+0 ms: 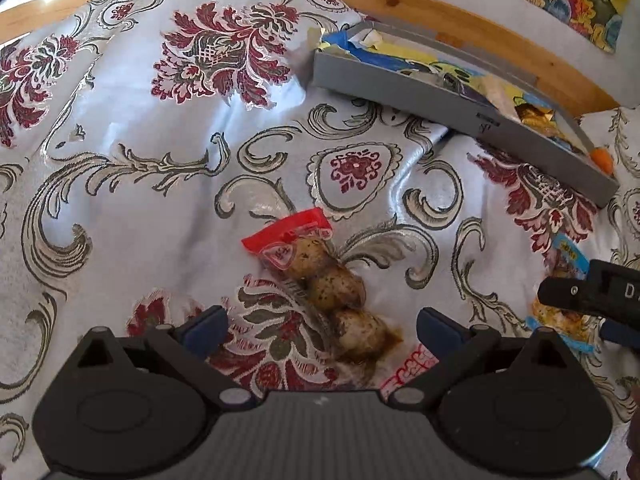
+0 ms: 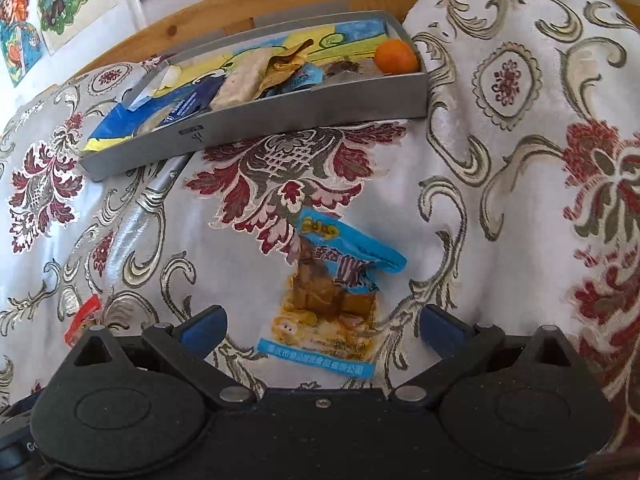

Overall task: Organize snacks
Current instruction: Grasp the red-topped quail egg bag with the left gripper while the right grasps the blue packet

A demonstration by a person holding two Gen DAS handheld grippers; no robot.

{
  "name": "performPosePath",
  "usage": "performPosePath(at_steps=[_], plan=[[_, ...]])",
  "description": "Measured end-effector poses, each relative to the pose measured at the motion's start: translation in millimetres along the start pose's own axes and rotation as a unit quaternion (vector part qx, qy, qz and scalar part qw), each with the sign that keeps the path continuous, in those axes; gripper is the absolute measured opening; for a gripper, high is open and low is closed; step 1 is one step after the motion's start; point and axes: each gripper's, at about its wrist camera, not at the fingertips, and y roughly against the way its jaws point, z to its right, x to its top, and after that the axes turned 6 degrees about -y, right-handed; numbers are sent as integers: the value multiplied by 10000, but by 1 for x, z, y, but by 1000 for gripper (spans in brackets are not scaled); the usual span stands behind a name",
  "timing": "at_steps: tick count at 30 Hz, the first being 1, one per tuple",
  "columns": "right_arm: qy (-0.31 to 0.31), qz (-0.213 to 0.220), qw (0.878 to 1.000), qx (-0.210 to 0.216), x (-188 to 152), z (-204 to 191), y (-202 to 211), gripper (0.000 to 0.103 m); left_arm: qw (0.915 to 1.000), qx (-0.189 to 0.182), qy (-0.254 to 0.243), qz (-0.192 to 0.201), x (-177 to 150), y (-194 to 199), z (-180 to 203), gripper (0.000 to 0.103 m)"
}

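Egg packet [image 1: 320, 280] — lower end behind gripper [image 1: 322, 330]

two loose snack packs on the cloth: one red-topped egg pack [image 1: 316, 280] with three eggs inside, one blue tofu pack [image 2: 336, 292]. one grey tray [image 2: 256, 128], one orange [image 2: 395, 56] in it, two grippers.

Patterned cloth [image 1: 160, 128] carries grey tray [image 2: 280, 116], egg packet [image 1: 320, 280], blue packet [image 2: 340, 280].
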Motion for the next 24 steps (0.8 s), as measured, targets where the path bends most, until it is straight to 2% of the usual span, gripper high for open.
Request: performPosePath(at_steps=[6, 13, 19, 24], plan=[[61, 35, 9999, 149, 2, -5, -10, 102, 9995, -180, 262, 42, 8, -5, -3, 102], [-219, 98, 9992, 319, 7, -3, -17, 102, 9998, -207, -30, -15, 8, -11, 6, 102], [-201, 147, 9988, 420, 6, -8, -18, 102, 9996, -265, -109, -1, 9, -12, 8, 101], [-222, 183, 9985, 455, 6, -10, -19, 101, 9992, -366, -160, 32, 10, -11, 9, 93]])
